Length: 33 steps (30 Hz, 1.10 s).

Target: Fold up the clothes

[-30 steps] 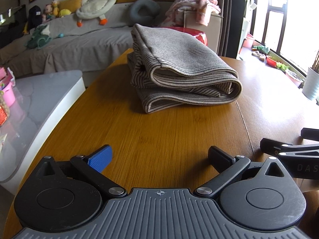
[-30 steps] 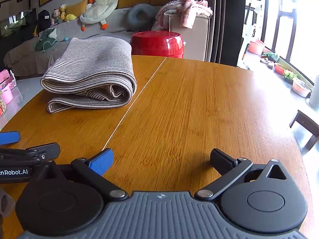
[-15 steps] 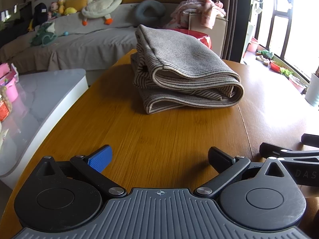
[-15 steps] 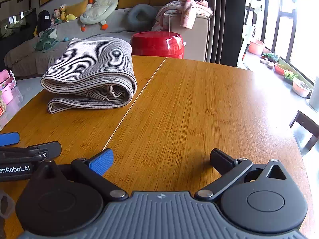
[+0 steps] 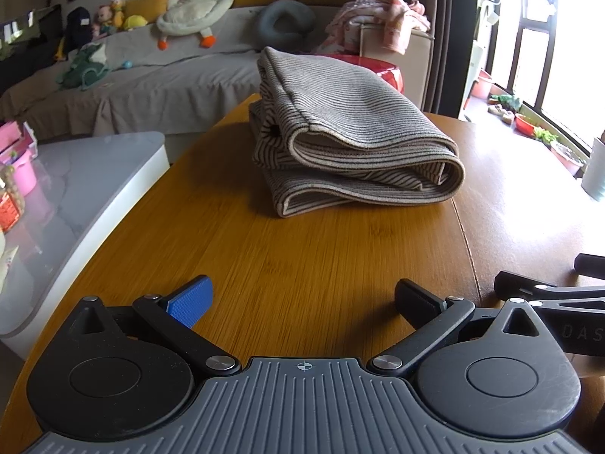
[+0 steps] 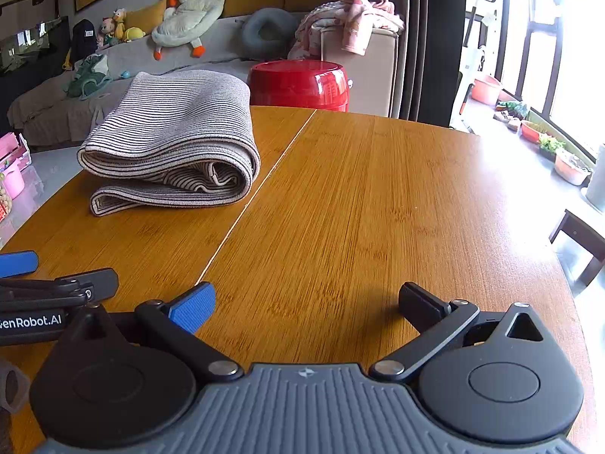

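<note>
Over the last second the left gripper (image 5: 302,299) has drifted a little: in its view the folded striped garment (image 5: 351,140) now sits slightly nearer and more squarely ahead than it did a second ago, while the right gripper (image 6: 306,302) shows almost the same picture as before. Neither has touched the cloth. Both grippers have their jaws spread wide with nothing between them, and both hang low over the near part of the wooden counter (image 6: 378,196), side by side, well apart from the garment. The garment lies on the far left part of the counter, just to the left of the seam that runs along the top, folded into a thick bundle of several layers with a rounded fold on its right side and loose hems toward the near edge. It looks compact and settled, so the folding seems done or nearly so; the small shift of the left gripper reads as idle settling, not as a new reach. Behind the counter stand a red stool (image 6: 298,83) and a sofa (image 5: 151,75) with plush toys.
</note>
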Available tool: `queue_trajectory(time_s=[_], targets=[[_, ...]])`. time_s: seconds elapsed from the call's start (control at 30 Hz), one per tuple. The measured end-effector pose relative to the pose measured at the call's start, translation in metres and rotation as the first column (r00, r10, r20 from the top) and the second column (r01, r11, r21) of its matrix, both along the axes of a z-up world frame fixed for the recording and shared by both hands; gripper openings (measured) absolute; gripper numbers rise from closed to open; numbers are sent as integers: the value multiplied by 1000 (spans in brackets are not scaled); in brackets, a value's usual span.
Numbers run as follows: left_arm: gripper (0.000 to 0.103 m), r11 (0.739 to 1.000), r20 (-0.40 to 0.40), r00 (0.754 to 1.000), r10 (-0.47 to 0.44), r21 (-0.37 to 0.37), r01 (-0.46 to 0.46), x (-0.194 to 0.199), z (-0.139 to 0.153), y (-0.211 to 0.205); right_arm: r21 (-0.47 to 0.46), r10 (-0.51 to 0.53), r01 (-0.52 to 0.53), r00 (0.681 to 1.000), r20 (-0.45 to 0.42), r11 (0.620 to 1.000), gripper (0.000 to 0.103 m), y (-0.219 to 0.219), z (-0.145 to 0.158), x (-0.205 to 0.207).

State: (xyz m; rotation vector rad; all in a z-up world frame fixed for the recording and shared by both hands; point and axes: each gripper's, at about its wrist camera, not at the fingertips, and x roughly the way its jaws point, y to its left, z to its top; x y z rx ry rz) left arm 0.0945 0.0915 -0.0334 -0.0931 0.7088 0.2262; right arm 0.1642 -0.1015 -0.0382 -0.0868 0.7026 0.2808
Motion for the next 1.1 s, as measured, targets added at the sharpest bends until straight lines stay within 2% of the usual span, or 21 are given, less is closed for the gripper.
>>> queue_trajectory(time_s=[1.1], targets=[[103, 1000, 5, 1000, 1, -8, -1, -1, 1, 1, 1, 1, -1, 1000, 0, 1000, 103, 0, 0, 0]])
